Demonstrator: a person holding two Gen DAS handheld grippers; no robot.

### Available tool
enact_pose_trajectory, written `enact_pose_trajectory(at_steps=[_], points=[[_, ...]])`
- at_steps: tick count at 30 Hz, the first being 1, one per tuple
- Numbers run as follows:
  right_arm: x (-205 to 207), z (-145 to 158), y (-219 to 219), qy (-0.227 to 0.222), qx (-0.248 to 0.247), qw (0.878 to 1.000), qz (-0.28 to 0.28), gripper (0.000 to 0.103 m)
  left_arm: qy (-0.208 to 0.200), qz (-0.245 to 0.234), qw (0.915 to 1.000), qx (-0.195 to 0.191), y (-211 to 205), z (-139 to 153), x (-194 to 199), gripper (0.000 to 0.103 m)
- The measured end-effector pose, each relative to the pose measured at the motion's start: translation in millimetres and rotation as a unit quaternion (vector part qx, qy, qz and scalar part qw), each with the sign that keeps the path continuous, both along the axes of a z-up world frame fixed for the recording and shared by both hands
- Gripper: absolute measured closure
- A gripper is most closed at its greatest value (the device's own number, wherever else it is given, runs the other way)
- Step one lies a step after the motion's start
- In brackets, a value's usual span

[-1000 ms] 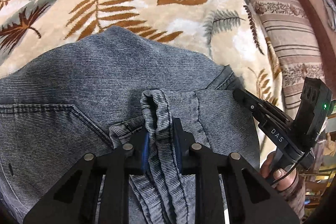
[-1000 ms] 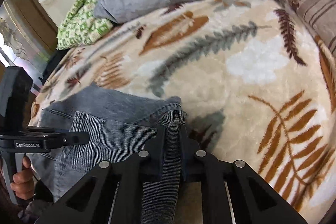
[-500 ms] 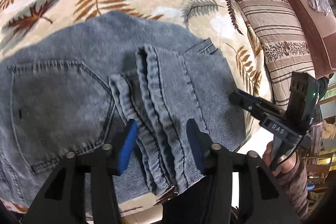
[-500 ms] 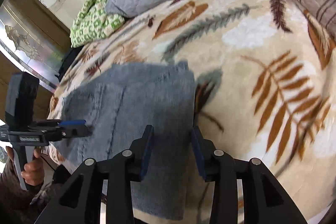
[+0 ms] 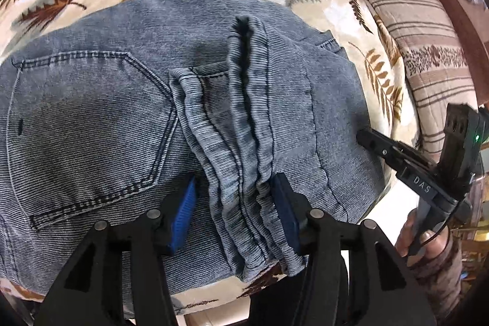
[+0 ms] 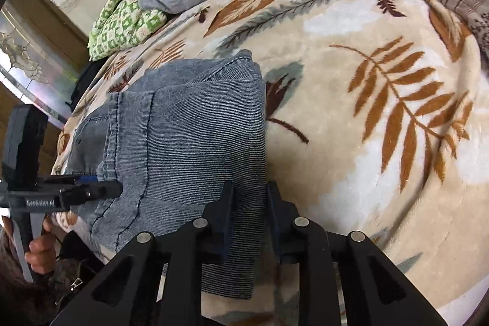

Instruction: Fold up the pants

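The jeans [image 5: 128, 118] are faded blue-grey denim with a fine ribbed weave, folded into a compact stack near the front edge of the bed. A stitched back pocket [image 5: 88, 136] faces up on the stack's left part. Across the middle, a bunched, gathered ridge of fabric [image 5: 241, 148] runs toward the bed's front edge, its end reaching that edge.

Both hand-held grippers, left [image 5: 233, 214] and right [image 6: 249, 211], now spread, released pants [image 5: 122, 100]; bunched fabric now lies loose between fingers.
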State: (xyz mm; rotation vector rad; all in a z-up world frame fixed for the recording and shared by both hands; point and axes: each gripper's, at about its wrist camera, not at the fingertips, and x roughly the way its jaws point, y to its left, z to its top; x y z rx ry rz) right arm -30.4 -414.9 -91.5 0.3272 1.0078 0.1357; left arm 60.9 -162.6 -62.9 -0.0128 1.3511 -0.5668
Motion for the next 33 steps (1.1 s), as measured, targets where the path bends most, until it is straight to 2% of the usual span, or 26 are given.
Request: enact_pose_trajectory(at_steps=[3, 5, 7, 9, 14, 19, 23, 27, 33], points=[[-4, 12, 5, -0.002, -0.015, 1.000, -0.011, 0.077, 0.017, 0.009, 0.9996, -0.018, 10, 7, 1, 0.054], [-8, 25, 12, -0.018, -0.023, 0.999, -0.015, 0.071, 0.010, 0.017, 0.9995, -0.023, 21, 14, 1, 0.054], [-10, 35, 22, -0.031, -0.023, 0.999, -0.011, 0.054, 0.009, 0.023, 0.9992, -0.032, 38, 21, 3, 0.052], [-10, 47, 45, -0.046, -0.029, 0.999, 0.004, 0.048, 0.020, 0.033, 0.9982, -0.045, 63, 26, 9, 0.051], [-1, 54, 117, -0.052, -0.055, 0.996, 0.057, 0.043, 0.023, 0.069, 0.9951, -0.066, 136, 36, 24, 0.044], [4, 49, 199, -0.048, -0.085, 0.988, 0.119, 0.042, 0.038, 0.105, 0.9908, -0.076, 214, 33, 40, 0.044], [-4, 47, 270, -0.056, -0.119, 0.975, 0.181, 0.040, 0.057, 0.130, 0.9864, -0.083, 266, 20, 50, 0.042], [-15, 44, 340, -0.080, -0.166, 0.952, 0.244, 0.037, 0.076, 0.153, 0.9801, -0.102, 302, 7, 57, 0.042], [-26, 32, 403, -0.103, -0.214, 0.928, 0.286, 0.035, 0.108, 0.159, 0.9724, -0.132, 324, -13, 74, 0.042]])
